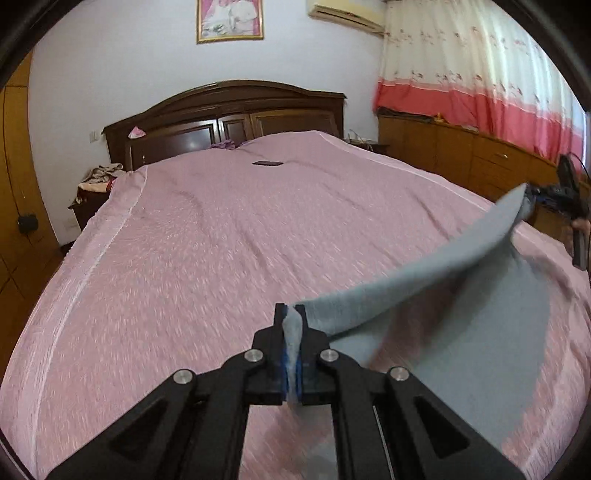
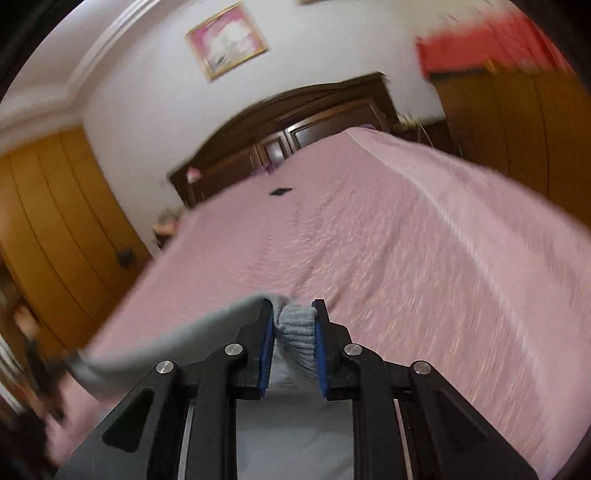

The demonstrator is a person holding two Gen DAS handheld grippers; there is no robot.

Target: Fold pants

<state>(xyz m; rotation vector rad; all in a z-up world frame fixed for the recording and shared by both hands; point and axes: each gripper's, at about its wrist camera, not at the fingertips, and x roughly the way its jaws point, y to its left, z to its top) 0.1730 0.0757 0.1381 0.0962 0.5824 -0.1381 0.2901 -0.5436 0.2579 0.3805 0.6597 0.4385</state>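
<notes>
Left wrist view shows my left gripper (image 1: 293,314) clamped tight on a thin edge of the grey pants (image 1: 461,325), the fabric pinched flat between the blue pads (image 1: 283,373) with almost no gap. From that pinch the cloth rises in a taut band toward the right of the picture, where my right gripper (image 1: 532,195) grips its other end; a bit of the hand (image 1: 581,225) that holds that tool shows at the frame's edge. Below the lifted edge the rest of the pants hangs down and spreads over the pink bedspread (image 1: 221,258) at the lower right. Further up the bed a small dark flat object (image 1: 267,163) lies on the cover, well apart from the pants, and the dark wooden headboard (image 1: 229,110) stands behind it. A framed picture (image 1: 229,20) hangs on the wall above, and a white-and-red curtain (image 1: 480,74) covers the right side.

Through the right wrist camera, the right gripper (image 2: 293,314) has its fingers at a narrow opening, closed on a thick ribbed part of the pants (image 2: 299,328), which bulges between the blue pads (image 2: 265,354). Whether that ribbed part is a cuff or the waistband I cannot tell. From there the grey cloth runs off to the lower left, blurred. The bedspread (image 2: 406,258) fills the middle of this view.
</notes>
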